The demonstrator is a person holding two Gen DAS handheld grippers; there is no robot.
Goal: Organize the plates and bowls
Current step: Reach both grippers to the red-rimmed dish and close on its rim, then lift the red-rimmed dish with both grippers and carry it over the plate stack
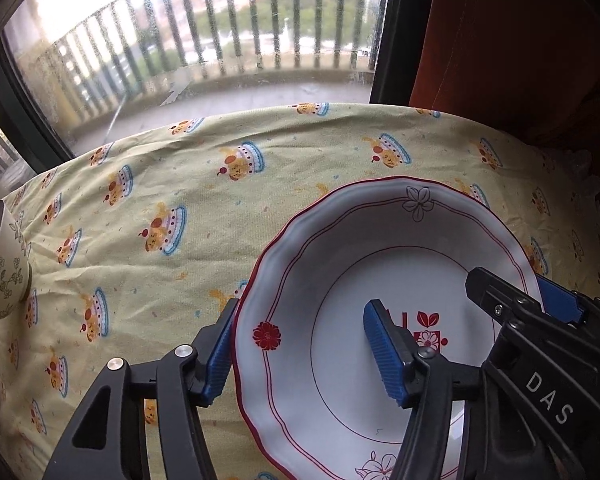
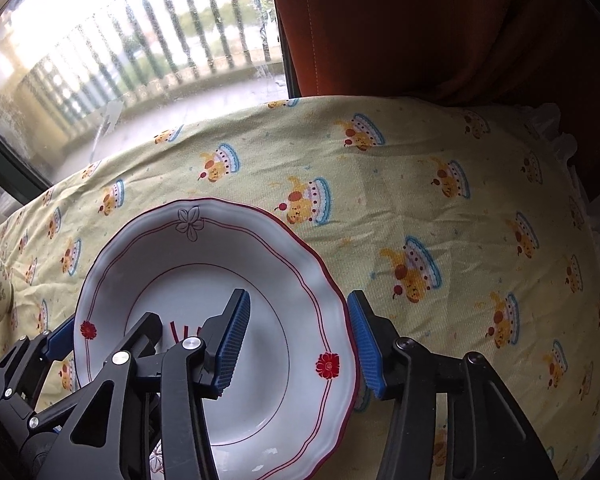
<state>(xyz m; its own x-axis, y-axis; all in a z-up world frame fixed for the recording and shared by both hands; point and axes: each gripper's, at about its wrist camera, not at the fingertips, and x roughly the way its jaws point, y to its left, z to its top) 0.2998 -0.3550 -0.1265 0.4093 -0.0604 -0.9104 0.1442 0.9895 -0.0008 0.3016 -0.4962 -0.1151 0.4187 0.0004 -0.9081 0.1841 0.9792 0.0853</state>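
while both grippers straddle opposite edges of it, the white plate (image 1: pixel 340 280) with a scalloped red rim lies on the yellow cake-print tablecloth (image 1: pixel 160 200), near the front edge of the table. the left gripper (image 1: pixel 300 352) is spread wide across the plate's left rim: one blue pad sits just outside the rim beside the red flower, the other hangs over the plate's well, and neither clamps anything. the right gripper (image 2: pixel 300 340) is likewise wide, one pad over the well and the other just outside the right rim, next to a second red flower; whether that outer pad touches the rim cannot be told. a floral bowl (image 1: pixel 4 264) stands well apart at the cloth's left edge. behind the table are a window (image 1: pixel 180 40) with balcony railing and an orange curtain (image 1: pixel 500 40).
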